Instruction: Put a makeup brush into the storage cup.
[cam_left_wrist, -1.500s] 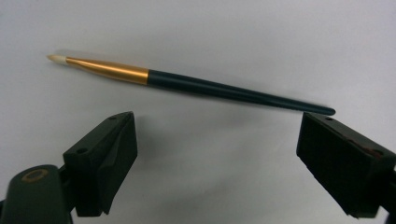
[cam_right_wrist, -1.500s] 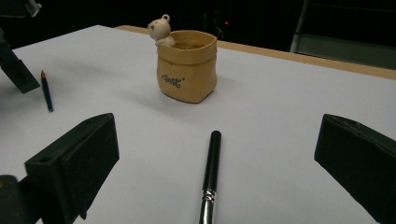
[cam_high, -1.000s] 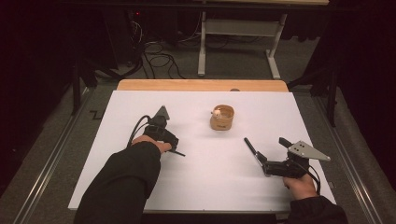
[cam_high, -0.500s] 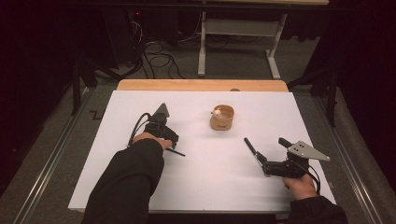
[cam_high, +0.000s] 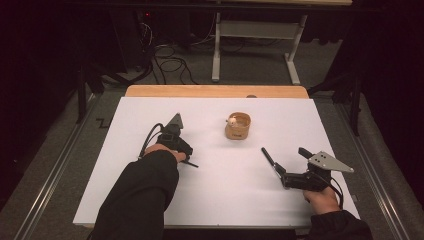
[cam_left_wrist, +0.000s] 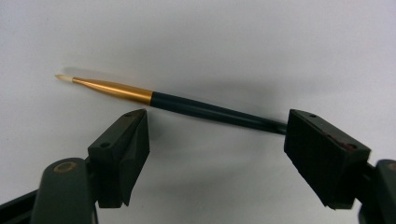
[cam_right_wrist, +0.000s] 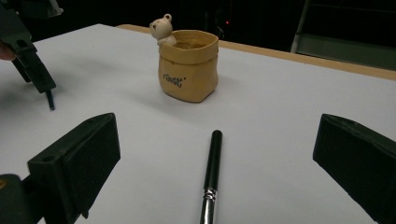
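White tabletop (cam_high: 150, 200): left claw (cam_left_wrist: 217, 140) wide open just before a gold-ferruled brush (cam_left_wrist: 187, 103); right claw (cam_right_wrist: 217, 168) wide open around a black pen (cam_right_wrist: 212, 172).

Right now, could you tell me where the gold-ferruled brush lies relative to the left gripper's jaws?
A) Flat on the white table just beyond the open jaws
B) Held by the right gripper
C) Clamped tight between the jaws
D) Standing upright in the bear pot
A: in the left gripper view the brush lies flat on the white table beyond the left gripper, whose jaws stand apart without pressing it.
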